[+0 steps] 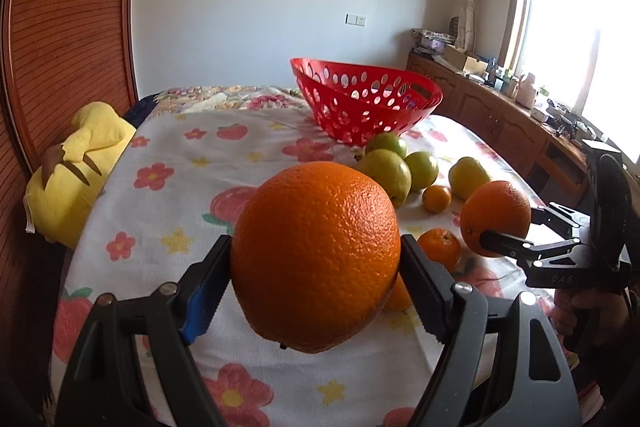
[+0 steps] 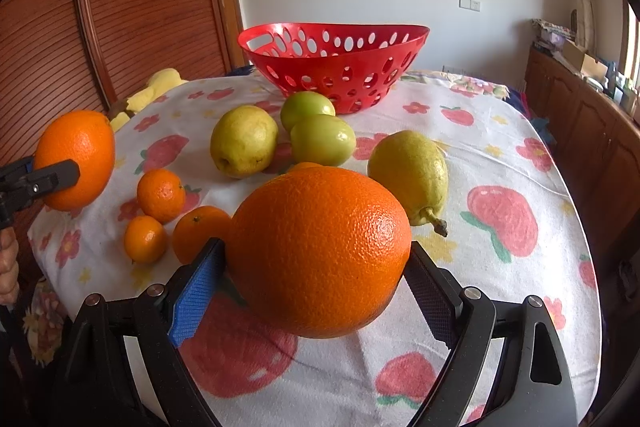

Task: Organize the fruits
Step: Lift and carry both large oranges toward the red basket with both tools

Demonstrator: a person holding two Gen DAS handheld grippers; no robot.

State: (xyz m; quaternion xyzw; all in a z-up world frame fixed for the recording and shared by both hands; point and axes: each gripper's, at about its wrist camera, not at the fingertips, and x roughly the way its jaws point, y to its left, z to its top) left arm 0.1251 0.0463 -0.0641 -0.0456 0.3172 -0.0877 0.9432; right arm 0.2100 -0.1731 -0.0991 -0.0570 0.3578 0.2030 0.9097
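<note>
The left tongs (image 1: 316, 267) grip one large orange (image 1: 316, 255), lifted off the floral cloth (image 1: 168, 163). The right tongs (image 2: 316, 275) clamp another orange (image 2: 320, 251). Beyond both sit pears, tangerines and the red basket (image 2: 332, 67).

a bed or table, which one cannot be told, draped in a white cloth (image 2: 500, 155) printed with strawberries, flowers and stars fills the lower half of both views. at upper centre a red perforated basket (image 2: 336, 67) stands on it. just before the basket lie two green apples (image 2: 320, 131), touching, with a yellow-green pear (image 2: 244, 141) at their left and another pear (image 2: 412, 175) at right centre. three small mandarins (image 2: 160, 195) cluster at lower left. a yellow plush toy (image 1: 76, 167) lies at the cloth's left edge.
</note>
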